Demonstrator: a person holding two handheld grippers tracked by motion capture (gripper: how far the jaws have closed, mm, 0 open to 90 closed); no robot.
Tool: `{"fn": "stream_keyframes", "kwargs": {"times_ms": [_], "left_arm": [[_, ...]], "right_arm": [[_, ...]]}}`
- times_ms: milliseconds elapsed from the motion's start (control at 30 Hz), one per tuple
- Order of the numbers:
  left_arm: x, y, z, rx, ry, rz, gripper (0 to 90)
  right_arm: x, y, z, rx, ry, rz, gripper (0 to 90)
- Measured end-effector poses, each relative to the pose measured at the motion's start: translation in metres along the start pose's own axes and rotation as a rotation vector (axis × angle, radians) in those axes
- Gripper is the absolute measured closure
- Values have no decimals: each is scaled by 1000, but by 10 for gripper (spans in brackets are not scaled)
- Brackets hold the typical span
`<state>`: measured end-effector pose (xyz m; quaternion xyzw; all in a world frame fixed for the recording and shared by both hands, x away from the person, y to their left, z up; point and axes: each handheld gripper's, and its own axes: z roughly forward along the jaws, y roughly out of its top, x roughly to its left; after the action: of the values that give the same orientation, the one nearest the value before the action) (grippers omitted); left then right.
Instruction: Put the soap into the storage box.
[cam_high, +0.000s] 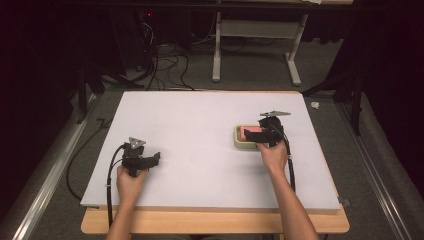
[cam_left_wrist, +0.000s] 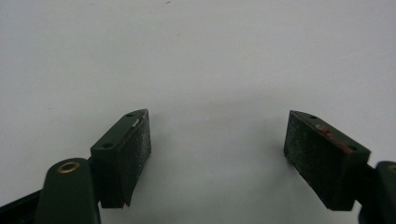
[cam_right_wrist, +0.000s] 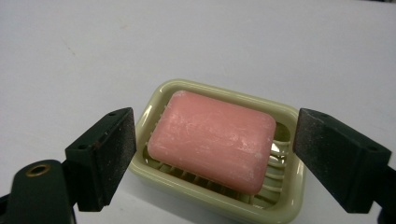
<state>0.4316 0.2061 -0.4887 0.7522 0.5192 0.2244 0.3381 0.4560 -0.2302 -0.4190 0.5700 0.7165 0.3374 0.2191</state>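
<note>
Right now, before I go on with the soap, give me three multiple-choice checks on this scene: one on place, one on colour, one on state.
1. Where does the soap bar lie?
A. in the soap dish
B. bare on the white board
C. between the left gripper's jaws

2. What colour is the soap bar?
A. blue
B. pink
C. white

3. How does the right gripper stand?
A. shut on the bar
B. shut, with nothing between its jaws
C. open, jaws either side of the dish

Answers: 1 A, the bar rests on the dish's ribs inside its rim. 2 B, it shows pink in the right gripper view and the high view. 3 C, both pads stand apart from the bar, outside the dish's ends.
</note>
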Motion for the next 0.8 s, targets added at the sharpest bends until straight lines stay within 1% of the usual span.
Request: {"fn": "stream_keyframes", "kwargs": {"times_ms": [33, 67, 133, 167, 233, 300, 333, 433, 500, 800], "left_arm": [[0, 0, 0, 0, 0, 0, 236], [0, 0, 0, 0, 0, 0, 236], [0, 0, 0, 0, 0, 0, 236], [0, 0, 0, 0, 0, 0, 236], [0, 0, 0, 0, -1, 0, 236], [0, 0, 0, 0, 0, 0, 236], [0, 0, 0, 0, 0, 0, 236], [0, 0, 0, 0, 0, 0, 236], [0, 0, 0, 0, 0, 0, 236], [0, 0, 0, 0, 2, 3, 236]], "right_arm": [[0, 0, -3, -10, 5, -2, 141], [0, -1, -8, -25, 5, -12, 144], [0, -1, -13, -46, 0, -27, 159], [0, -1, -13, -46, 0, -27, 159], [-2, -4, -19, -64, 2, -30, 161], [-3, -5, -21, -67, 2, -28, 162], [-5, -7, -25, -78, 5, -23, 163], [-7, -9, -27, -87, 8, -19, 165], [-9, -11, -33, -100, 16, -14, 167], [-13, -17, -44, -129, 24, -10, 172]]}}
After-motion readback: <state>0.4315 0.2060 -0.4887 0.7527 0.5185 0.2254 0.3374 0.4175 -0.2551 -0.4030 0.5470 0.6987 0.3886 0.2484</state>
